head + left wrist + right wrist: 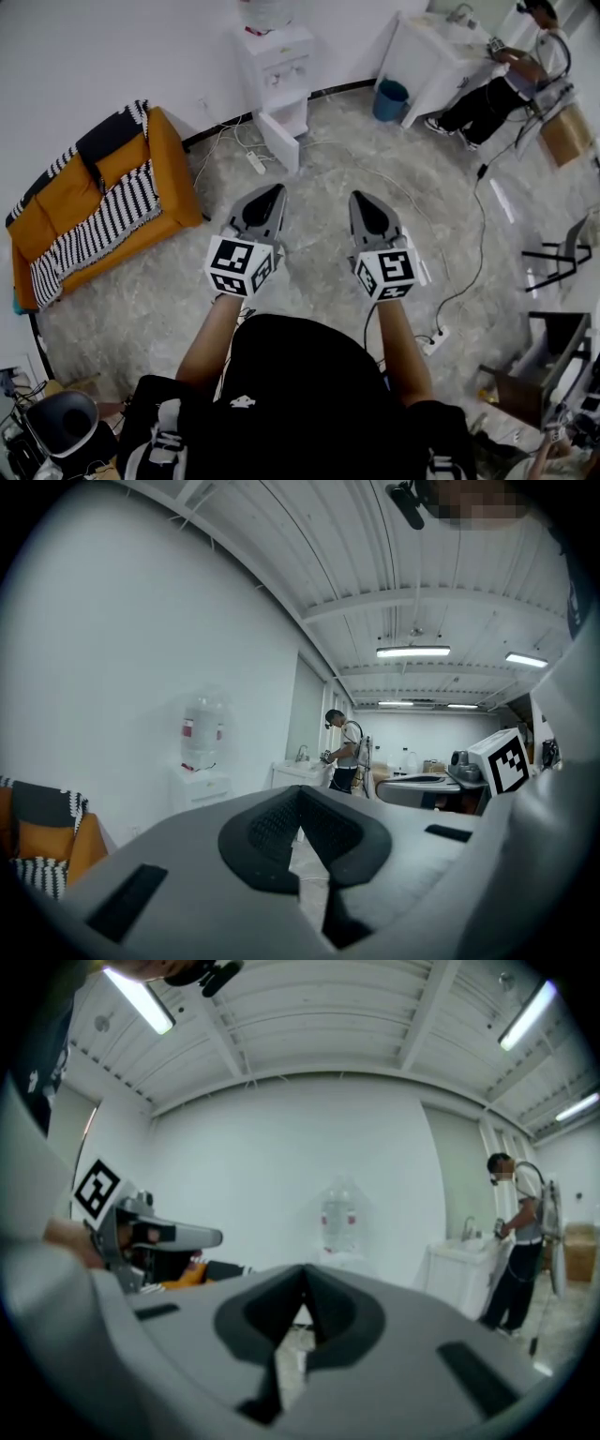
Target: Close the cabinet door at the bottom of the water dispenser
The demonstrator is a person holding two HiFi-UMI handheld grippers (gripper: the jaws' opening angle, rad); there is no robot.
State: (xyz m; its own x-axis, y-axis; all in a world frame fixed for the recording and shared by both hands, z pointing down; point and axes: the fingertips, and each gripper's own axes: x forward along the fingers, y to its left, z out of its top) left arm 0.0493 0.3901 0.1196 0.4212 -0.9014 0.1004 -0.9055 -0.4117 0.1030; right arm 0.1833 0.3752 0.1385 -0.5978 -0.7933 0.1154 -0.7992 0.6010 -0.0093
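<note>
Plainly unstarted: the cabinet door (280, 141) juts open at the water dispenser's (278, 70) base; the left gripper (270, 195) and right gripper (364, 202), both pinched together and empty, hover well short of it.

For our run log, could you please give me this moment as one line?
white water dispenser: white bottom cabinet door open | left gripper: shut, empty | right gripper: shut, empty | both clear of door

An orange sofa (173, 173) draped with a black-and-white striped blanket (103, 220) stands against the wall, well to the left of the jaws. Ahead of them a white power strip (255, 161) lies on the marbled floor (319, 183). Far ahead and to the right, a blue bucket (390, 99) sits beside a white sink (439, 52), with a person (497, 94) at it.
</note>
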